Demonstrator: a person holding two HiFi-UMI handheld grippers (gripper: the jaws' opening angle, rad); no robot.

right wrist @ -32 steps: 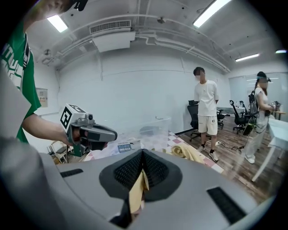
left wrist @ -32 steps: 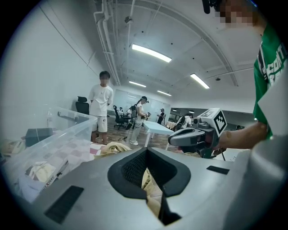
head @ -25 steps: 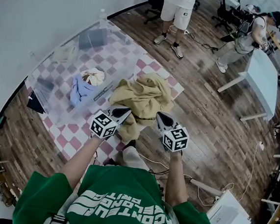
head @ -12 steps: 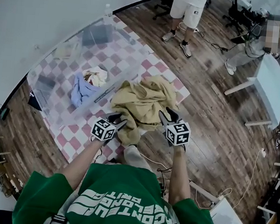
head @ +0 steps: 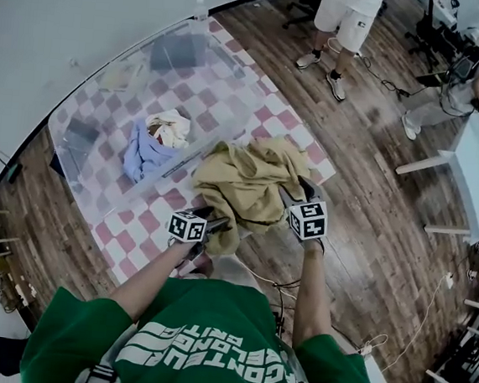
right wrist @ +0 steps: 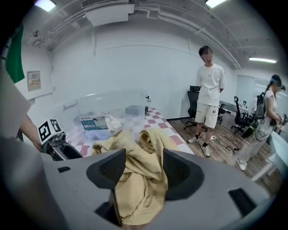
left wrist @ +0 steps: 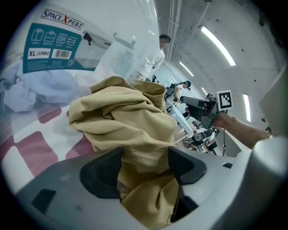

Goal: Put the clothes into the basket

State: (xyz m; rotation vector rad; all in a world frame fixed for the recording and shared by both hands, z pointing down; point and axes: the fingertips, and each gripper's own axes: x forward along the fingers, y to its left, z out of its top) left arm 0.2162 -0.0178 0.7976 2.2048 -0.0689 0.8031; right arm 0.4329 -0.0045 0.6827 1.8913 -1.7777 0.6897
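A tan garment (head: 244, 183) lies heaped on the edge of the checkered table (head: 134, 235), right beside the clear plastic basket (head: 103, 123). My left gripper (head: 211, 222) is at the heap's near-left side and my right gripper (head: 294, 193) at its near-right. In the left gripper view, tan cloth (left wrist: 130, 121) fills the gap of the left gripper (left wrist: 144, 166). In the right gripper view, the cloth (right wrist: 139, 188) hangs through the right gripper (right wrist: 141, 168). Both sets of jaws have just been opening and stand apart, with cloth loose between them. Blue cloth (head: 142, 153) and white cloth (head: 170, 125) lie inside the basket.
A person in white shorts (head: 349, 20) stands beyond the table on the wood floor, and a second person (head: 461, 81) is at the far right by a white table (head: 478, 167). Cables (head: 412, 329) trail on the floor at the right. A wall runs along the left.
Both grippers have come down with the tan garment, which now rests bunched on the table edge. Their jaws stand wider apart than before.
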